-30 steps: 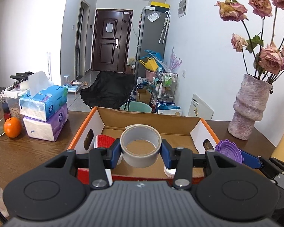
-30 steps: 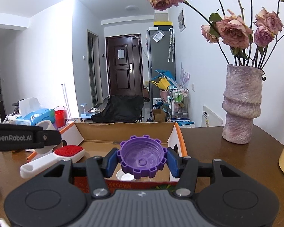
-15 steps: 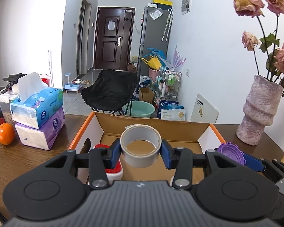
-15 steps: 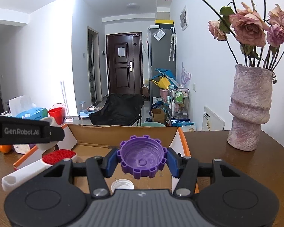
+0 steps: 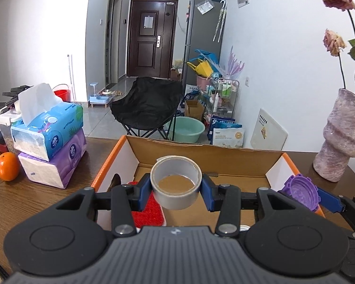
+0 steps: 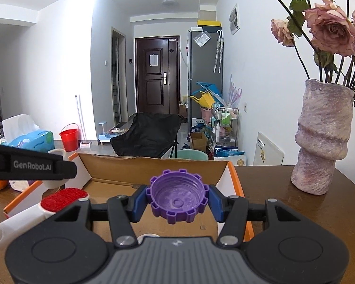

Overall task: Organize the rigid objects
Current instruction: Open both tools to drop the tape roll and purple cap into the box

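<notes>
The left tool (image 5: 176, 190) is closed on a grey tape roll (image 5: 176, 181), its blue pads pressed against the roll's two sides, and holds it above the open cardboard box (image 5: 201, 156) on the wooden worktop (image 5: 47, 196). The right tool (image 6: 177, 201) grips a purple toothed cap (image 6: 177, 195) the same way, hollow side facing the camera, over the box's right half near its orange-edged right wall. From the left wrist, that cap (image 5: 300, 191) and one blue pad show at the box's right edge. Inside the box lies a white brush with a red pad (image 6: 64, 197), towards the left wall, its handle running out towards the near left corner; a small white lid (image 6: 148, 236) peeks out on the box floor just under the right tool's body. Left of the box stand two stacked tissue packs (image 5: 52, 137) with an orange (image 5: 7, 169) beside them. To the right of the box stands a mottled vase (image 6: 324, 137) holding dried roses (image 6: 331, 30).
</notes>
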Demonstrator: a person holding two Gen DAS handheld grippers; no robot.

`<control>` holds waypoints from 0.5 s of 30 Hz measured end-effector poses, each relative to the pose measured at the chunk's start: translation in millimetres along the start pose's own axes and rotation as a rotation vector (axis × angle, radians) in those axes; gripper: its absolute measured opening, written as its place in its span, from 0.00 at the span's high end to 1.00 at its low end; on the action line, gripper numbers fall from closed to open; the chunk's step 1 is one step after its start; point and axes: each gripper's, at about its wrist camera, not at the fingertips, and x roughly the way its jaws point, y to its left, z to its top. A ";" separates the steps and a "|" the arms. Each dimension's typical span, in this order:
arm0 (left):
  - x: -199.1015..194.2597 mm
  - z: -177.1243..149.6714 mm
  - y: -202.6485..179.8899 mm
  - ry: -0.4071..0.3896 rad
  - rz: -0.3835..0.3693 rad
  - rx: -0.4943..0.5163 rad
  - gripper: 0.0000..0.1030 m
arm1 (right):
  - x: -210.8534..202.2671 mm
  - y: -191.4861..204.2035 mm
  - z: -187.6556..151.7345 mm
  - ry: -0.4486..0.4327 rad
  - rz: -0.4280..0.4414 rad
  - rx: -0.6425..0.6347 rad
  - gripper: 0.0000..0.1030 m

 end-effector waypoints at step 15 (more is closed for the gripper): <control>15.5 4.8 2.5 0.035 0.041 0.012 0.52 | 14.9 6.8 -0.6 0.028 0.005 -0.025 0.48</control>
